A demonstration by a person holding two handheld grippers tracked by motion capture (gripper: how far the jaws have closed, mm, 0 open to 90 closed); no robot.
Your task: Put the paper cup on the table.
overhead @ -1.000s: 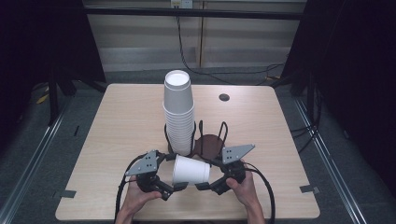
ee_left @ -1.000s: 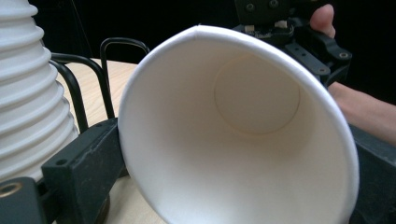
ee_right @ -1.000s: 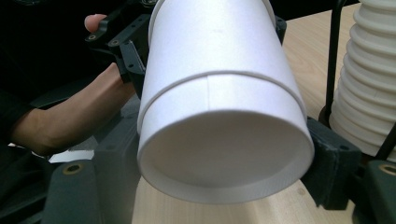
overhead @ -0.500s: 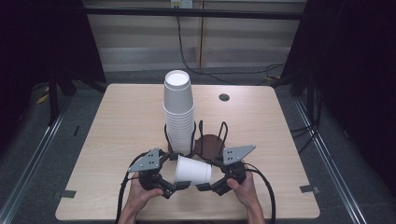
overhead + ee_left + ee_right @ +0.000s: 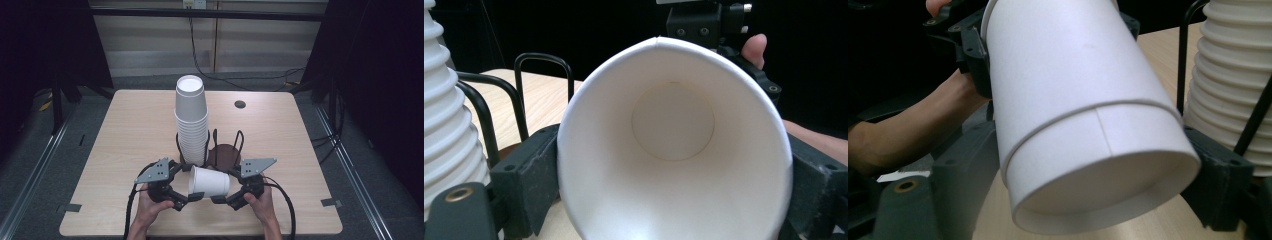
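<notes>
Near the middle of the tabletop's near edge, a white paper cup [image 5: 209,182] lies on its side between the two grippers, held just above the wood. Its open mouth faces the person's left and its narrower base the right. In the left gripper view the cup [image 5: 672,150] shows a smooth, clean white inside with a faint circular seam round the flat bottom. In the right gripper view the cup [image 5: 1083,107] shows its recessed base, a raised ring round the wall above it, and a thin vertical seam; it may be two cups nested, but that cannot be told for sure.

The left gripper [image 5: 186,199] has its black jaws closed against the cup's wall near the rim, one jaw on each side. The right gripper [image 5: 223,199] grips the base end the same way, its jaws pressed to the wall on both sides.

Just beyond the cup, toward the tabletop's centre, stands a tall stack of white cups [image 5: 191,120], upside down, in a black wire holder [image 5: 216,145] with a dark round base. A small dark disc [image 5: 240,104] sits near the far right part of the tabletop [image 5: 125,130].
</notes>
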